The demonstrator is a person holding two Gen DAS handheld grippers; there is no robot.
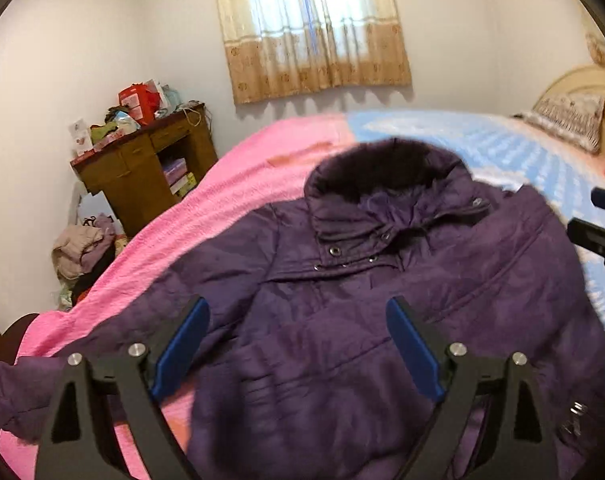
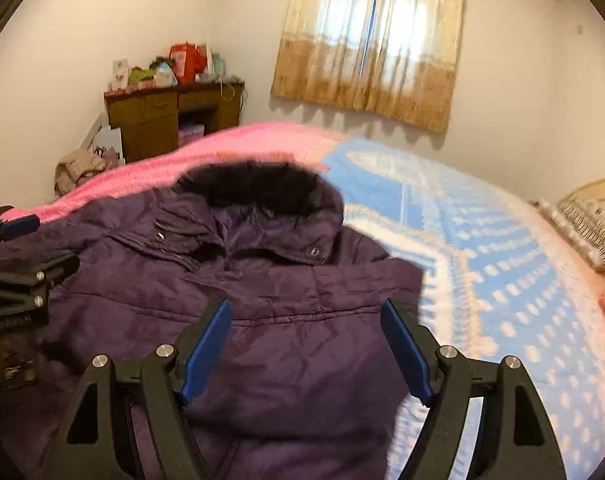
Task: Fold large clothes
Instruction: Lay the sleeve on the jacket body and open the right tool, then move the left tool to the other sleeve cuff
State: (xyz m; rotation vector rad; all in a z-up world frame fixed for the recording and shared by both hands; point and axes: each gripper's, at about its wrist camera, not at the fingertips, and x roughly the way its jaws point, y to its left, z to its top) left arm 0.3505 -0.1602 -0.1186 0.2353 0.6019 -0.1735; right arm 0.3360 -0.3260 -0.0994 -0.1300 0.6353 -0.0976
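A large dark purple padded jacket [image 1: 342, 300] with a black fur-trimmed hood [image 1: 382, 168] lies spread face up on the bed, hood away from me. It also shows in the right wrist view [image 2: 262, 320]. One sleeve [image 1: 30, 392] lies out to the left on the pink cover. My left gripper [image 1: 298, 320] is open and empty above the jacket's chest. My right gripper [image 2: 306, 320] is open and empty above the jacket's right side, near its edge. Each gripper shows at the border of the other's view: the right one [image 1: 602, 240], the left one [image 2: 14, 272].
The bed has a pink cover [image 1: 242, 176] on the left and a blue and white blanket [image 2: 502, 280] on the right. A pillow [image 1: 562, 120] lies at the headboard. A cluttered wooden desk [image 1: 142, 160] and a clothes pile [image 1: 82, 248] stand beyond the bed's left side.
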